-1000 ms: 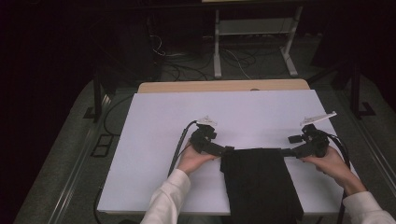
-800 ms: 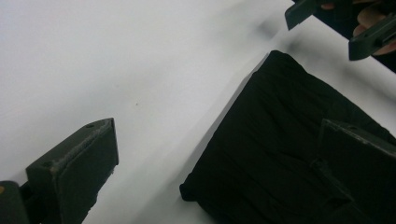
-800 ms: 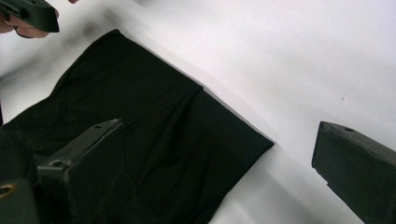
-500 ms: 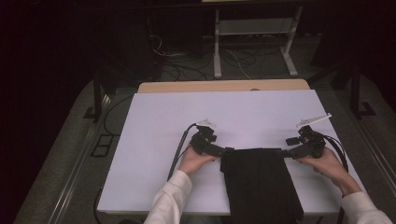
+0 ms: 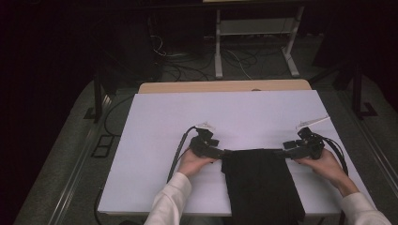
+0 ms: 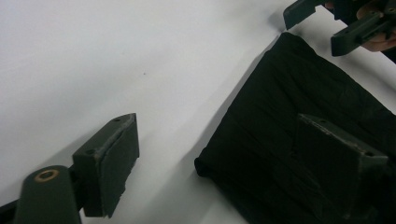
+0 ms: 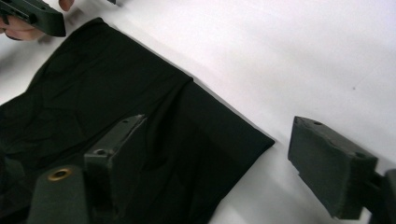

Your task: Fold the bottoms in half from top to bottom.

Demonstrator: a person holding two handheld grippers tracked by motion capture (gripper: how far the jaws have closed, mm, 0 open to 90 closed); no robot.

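A black folded cloth (image 5: pixel 260 183) lies flat on the white table (image 5: pixel 225 112) and reaches its near edge. My left gripper (image 5: pixel 224 153) lies low at the cloth's far left corner. In the left gripper view its jaws straddle that corner (image 6: pixel 217 121), one over the cloth (image 6: pixel 289 93) and one over bare table. My right gripper (image 5: pixel 280 152) sits at the far right corner and straddles it the same way (image 7: pixel 219 121) over the cloth (image 7: pixel 116 84). Both pairs of jaws have just been closing, with the cloth's edge between them, but neither pair presses on it.
A wooden tabletop (image 5: pixel 225 86) borders the white sheet at the back. Beyond it stand a white metal frame (image 5: pixel 253 42) and floor cables (image 5: pixel 234 58). The left gripper's cable (image 5: pixel 180 145) trails toward the near edge. The person's sleeves enter from below.
The right gripper has edged slightly inward toward the cloth's corner. The left hand keeps its place and the cloth lies as before.
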